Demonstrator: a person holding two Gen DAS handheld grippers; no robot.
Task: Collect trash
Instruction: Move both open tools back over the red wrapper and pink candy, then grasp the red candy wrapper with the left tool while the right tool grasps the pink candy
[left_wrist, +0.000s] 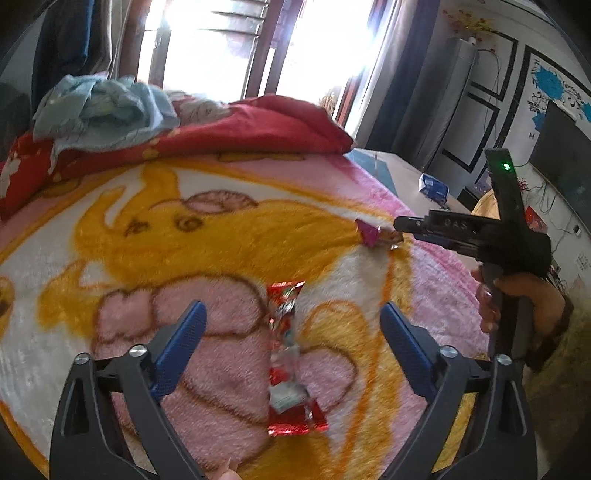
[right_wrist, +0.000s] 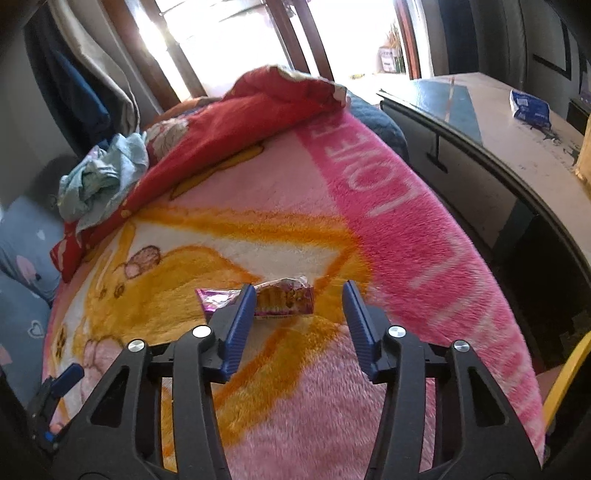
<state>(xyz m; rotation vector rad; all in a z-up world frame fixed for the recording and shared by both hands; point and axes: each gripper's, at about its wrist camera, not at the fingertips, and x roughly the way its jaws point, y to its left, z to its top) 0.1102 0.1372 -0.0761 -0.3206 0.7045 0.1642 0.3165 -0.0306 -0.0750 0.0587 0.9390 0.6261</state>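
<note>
two pieces of trash lie on the pink and yellow plush blanket (left_wrist: 155, 406) that covers the bed, one ahead of each gripper. the red wrapper (left_wrist: 290, 360) lies straight ahead of the left gripper (left_wrist: 293, 314), centred in the gap between its fingers, with its long axis running along the line the gripper points, near end low in the left wrist view and far end just past the fingertips. the left jaws stand wide apart, released, holding and touching nothing. the purple wrapper (right_wrist: 258, 299) lies crosswise to the right gripper (right_wrist: 299, 295), its long axis running left to right in the right wrist view; its left end passes behind the left finger, while its right end stops short of the right finger. the right jaws are about half open and empty, and neither pad appears to press on the wrapper. each hand is nearest its own wrapper; the right one looks closer to a grasp, though it would probably catch the wrapper off centre.
</note>
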